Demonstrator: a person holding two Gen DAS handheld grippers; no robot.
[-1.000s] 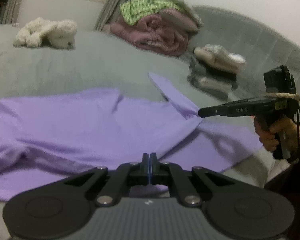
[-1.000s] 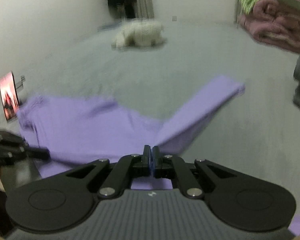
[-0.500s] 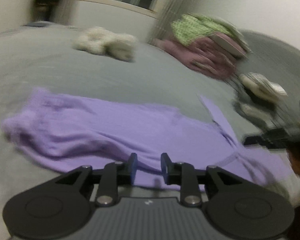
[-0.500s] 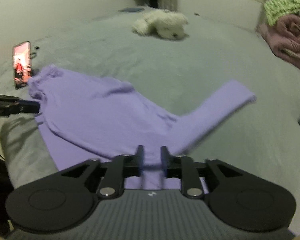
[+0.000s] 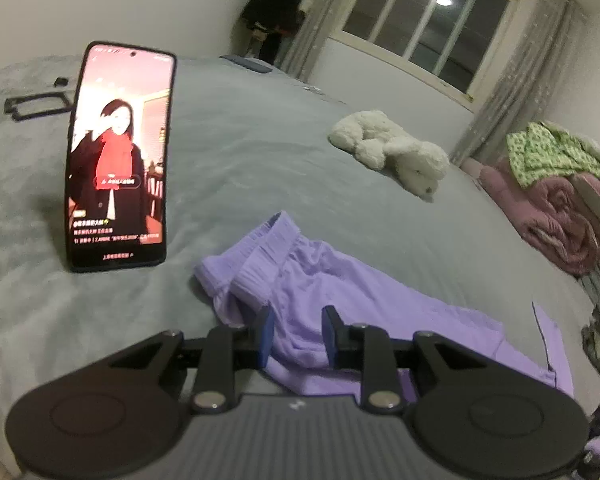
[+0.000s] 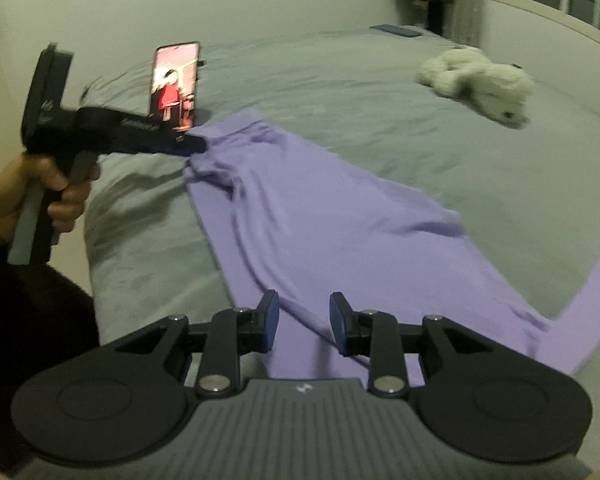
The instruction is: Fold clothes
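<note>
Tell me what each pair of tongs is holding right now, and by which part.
Nothing is held. The left tongs and the right tongs both stand open above the purple garment, which lies loose on the bed.

Grey bed (image 5: 260, 152): purple garment (image 5: 340, 300), phone (image 5: 118, 160), plush toy (image 5: 392, 152).

left hand-held gripper (image 5: 296, 334): parted | over purple garment (image 5: 340, 304) | phone (image 5: 118, 160) upright
</note>
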